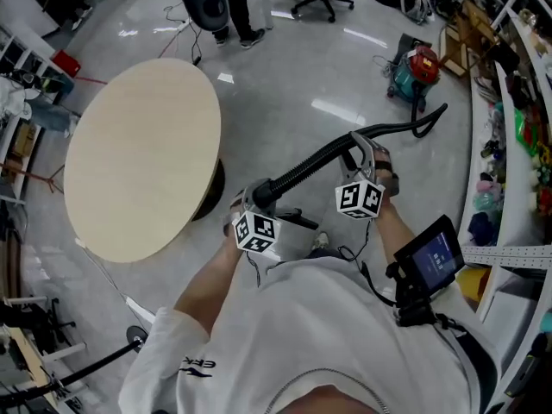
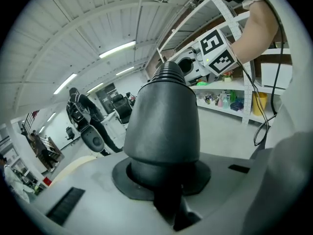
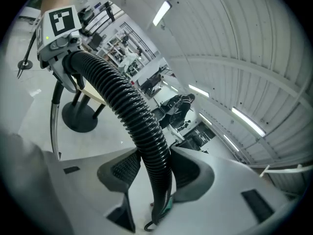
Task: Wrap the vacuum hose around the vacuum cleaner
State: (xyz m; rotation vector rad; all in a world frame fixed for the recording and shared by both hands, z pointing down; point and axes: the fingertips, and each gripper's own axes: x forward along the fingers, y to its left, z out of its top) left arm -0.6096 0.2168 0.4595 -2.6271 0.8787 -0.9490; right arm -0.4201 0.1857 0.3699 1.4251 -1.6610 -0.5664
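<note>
Since both your claws are loaded, left claw: left gripper (image 2: 164, 180) jaws nearly together, clamped on the smooth hose cuff (image 2: 164, 126); it's tapered, so a yank could pop it out.
Right claw: right gripper (image 3: 156, 173) jaws set wider, pads on both sides of the ribbed hose (image 3: 127, 106) further along; the ribs may ratchet through if you pull lengthwise.
Span between claws: short, off the floor, looks near straight; twist it and it'll likely spring back on you.
Hose run: heads far right toward the vacuum cleaner (image 1: 420, 65), well apart from you.
Main risk: you can't start wrapping from this far away; dragging the hose could roll or tip the vacuum cleaner instead.
Left side: round table (image 1: 138, 158) is near; swinging the cuff end could clip its edge.
</note>
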